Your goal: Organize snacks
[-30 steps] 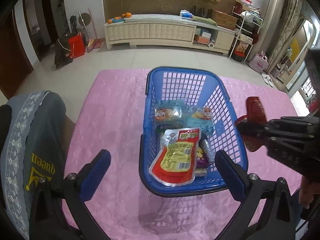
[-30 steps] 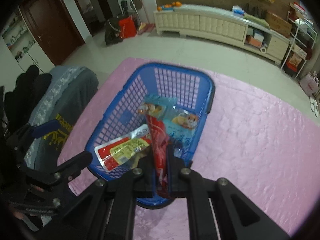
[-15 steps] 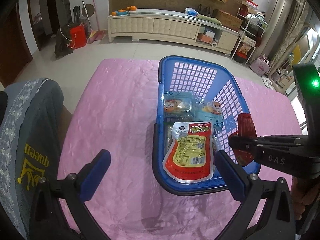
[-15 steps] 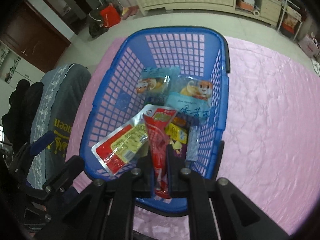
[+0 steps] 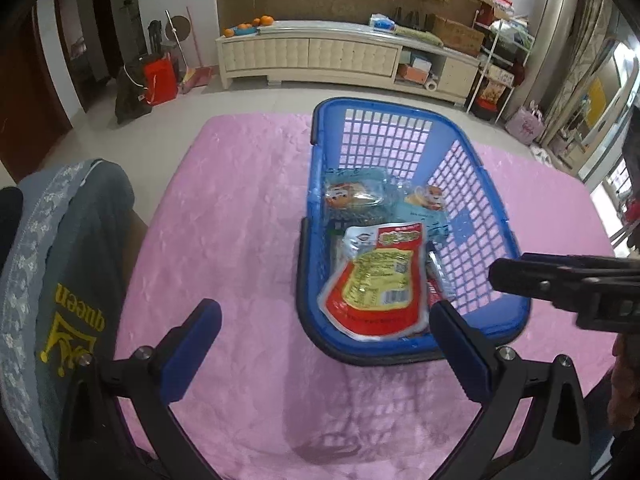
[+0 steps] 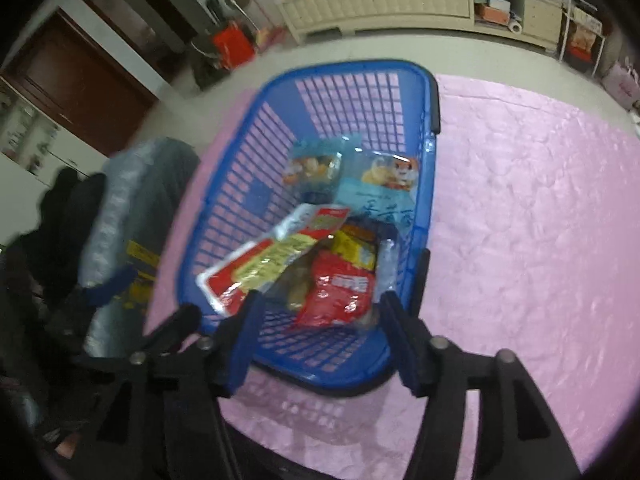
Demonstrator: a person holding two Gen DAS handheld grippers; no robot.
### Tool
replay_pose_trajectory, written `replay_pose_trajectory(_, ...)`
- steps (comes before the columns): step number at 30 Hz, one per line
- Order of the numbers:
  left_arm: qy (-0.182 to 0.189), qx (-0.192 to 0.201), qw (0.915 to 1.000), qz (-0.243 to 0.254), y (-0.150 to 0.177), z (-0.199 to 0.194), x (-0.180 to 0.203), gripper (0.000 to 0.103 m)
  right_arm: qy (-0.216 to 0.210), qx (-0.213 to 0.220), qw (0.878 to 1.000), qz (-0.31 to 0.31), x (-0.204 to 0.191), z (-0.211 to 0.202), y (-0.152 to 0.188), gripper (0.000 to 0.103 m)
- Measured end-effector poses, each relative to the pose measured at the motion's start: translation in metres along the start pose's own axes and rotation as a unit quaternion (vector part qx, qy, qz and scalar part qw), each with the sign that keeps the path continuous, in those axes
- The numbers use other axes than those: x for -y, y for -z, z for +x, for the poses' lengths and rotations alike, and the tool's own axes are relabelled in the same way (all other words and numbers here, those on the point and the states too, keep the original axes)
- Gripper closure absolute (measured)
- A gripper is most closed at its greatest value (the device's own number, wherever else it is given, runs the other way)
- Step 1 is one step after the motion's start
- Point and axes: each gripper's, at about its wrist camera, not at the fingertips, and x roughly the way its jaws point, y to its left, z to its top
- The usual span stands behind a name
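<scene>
A blue plastic basket (image 5: 476, 184) stands on the pink tablecloth and holds several snack packets. A large red and yellow pouch (image 5: 376, 284) lies on top at its near end. A small red packet (image 6: 340, 288) lies in the basket's near right corner, next to the pouch (image 6: 264, 264). Two pale blue packets (image 6: 384, 184) lie further back. My left gripper (image 5: 326, 344) is open and empty, low over the cloth in front of the basket. My right gripper (image 6: 316, 340) is open and empty just above the basket's near rim; it shows from the side in the left wrist view (image 5: 516, 276).
A chair back draped with a grey garment (image 5: 60, 280) stands at the table's left edge. The pink cloth (image 6: 532, 240) stretches right of the basket. A long white cabinet (image 5: 320, 56) stands by the far wall.
My right gripper has opened and let go of the red packet, which now lies in the basket. The left gripper has stayed open.
</scene>
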Motion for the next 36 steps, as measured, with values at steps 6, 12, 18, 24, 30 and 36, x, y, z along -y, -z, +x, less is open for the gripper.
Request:
replay_pose_trajectory(6,0.014,0.033,0.9993,-0.007,0.021,-0.016,0.020,0.000,0.034,0.062,0.997,-0.026,0.006,-0.025,0.032,0.029)
replay_pose_trajectory(12,0.018,0.064,0.9976,-0.021,0.052,-0.037,0.042,0.000,0.021,0.114,0.993,-0.019,0.019,-0.051,0.072,0.029)
replay_pose_trajectory(18,0.018,0.100,0.9948,-0.010,0.086,-0.064,0.066,0.000,0.062,0.170,0.983,-0.025,0.025,-0.077,0.112,0.029)
replay_pose_trajectory(24,0.013,0.134,0.9909,0.002,0.108,-0.095,0.081,0.000,0.103,0.206,0.973,-0.031,0.028,-0.097,0.148,0.029)
replay_pose_trajectory(30,-0.012,0.183,0.9830,0.007,0.118,-0.126,0.091,0.000,0.110,0.264,0.957,-0.040,0.024,-0.125,0.179,0.025)
replay_pose_trajectory(36,-0.011,0.227,0.9738,0.010,0.137,-0.161,0.101,0.000,0.161,0.328,0.927,-0.089,0.001,-0.161,0.209,0.000)
